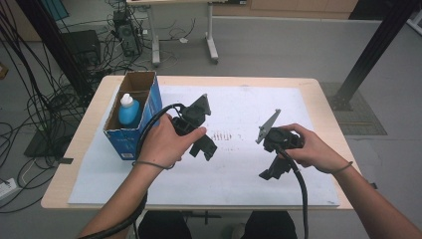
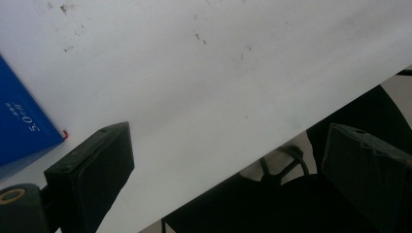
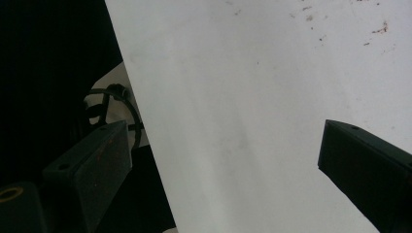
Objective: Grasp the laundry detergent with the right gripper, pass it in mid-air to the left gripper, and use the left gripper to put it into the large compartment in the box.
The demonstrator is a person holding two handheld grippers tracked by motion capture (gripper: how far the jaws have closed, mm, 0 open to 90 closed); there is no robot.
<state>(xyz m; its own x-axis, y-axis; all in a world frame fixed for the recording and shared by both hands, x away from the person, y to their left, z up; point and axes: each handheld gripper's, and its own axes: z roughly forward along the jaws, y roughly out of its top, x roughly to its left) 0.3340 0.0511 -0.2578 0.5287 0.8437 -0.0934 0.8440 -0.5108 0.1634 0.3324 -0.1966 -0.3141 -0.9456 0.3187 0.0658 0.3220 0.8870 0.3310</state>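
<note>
A blue cardboard box (image 1: 151, 105) stands open-topped at the table's left, and its corner (image 2: 19, 126) is visible in the left gripper view. Inside it stands a blue bottle (image 1: 129, 110) with a white cap. My left gripper (image 1: 205, 149) (image 2: 232, 133) hovers over the white sheet (image 1: 239, 102) just right of the box, jaws wide apart with nothing between them. My right gripper (image 1: 272, 172) (image 3: 227, 128) is held over the sheet's right half, also open and empty. Both point down toward the table's near edge.
The white sheet (image 3: 252, 97) covers most of the wooden table (image 1: 74, 149). Faint dark marks (image 1: 223, 135) dot its middle. Cables (image 1: 30, 99) and a computer tower (image 1: 124, 30) lie on the floor at the back left. Black frame posts (image 1: 370, 55) stand beside the table.
</note>
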